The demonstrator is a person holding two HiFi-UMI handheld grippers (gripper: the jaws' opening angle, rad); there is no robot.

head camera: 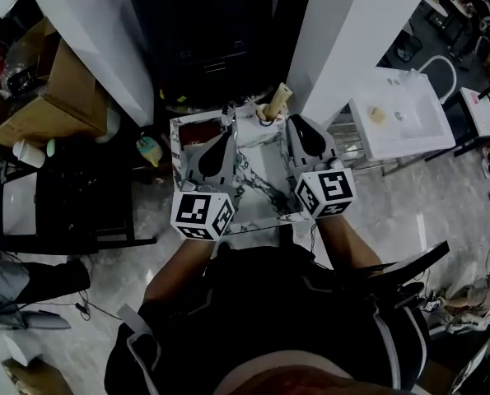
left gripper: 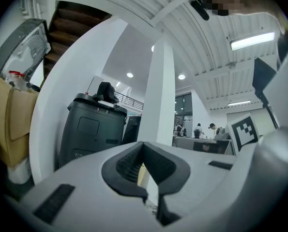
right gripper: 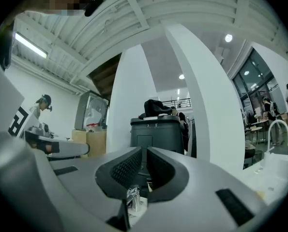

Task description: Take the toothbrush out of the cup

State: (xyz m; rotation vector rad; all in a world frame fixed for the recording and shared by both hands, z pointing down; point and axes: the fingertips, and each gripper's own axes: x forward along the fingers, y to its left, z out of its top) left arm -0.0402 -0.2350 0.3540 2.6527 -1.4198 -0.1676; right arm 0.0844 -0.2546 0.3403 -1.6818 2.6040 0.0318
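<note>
**Head view: cup (head camera: 266,115) ahead, both tongs closed on nothing**

Head view puts the cup at the far edge of the small marble-patterned table (head camera: 259,181), between the tips of the two tools. The toothbrush (head camera: 282,97) stands in it as a pale beige stick. The left gripper (head camera: 226,122) and right gripper (head camera: 293,123) both lie low over the table, aimed at the cup from either side. Neither touches it, as far as this steep angle shows.

Each gripper's own view shows its dark pads pressed together with nothing pinched between them. On the left tool (left gripper: 144,148) the tips meet. On the right tool (right gripper: 144,152) only a hairline slit remains.

The toothbrush's long axis runs close to upright, leaning toward the far right. Its free end points up and away from the person. Whether that end carries the bristles is too small to tell.

The risks from here — my reading, not something seen:
- Closed jaws that reach the brush would butt it instead of straddling it, and could tip the cup.
- The cup sits right at the table's far edge, so a forward nudge could send it off.
- A pull that ignores the lean — straight up or toward the person — could jam the brush against the rim and lift the cup with it, unless the other tool steadies the cup.
</note>
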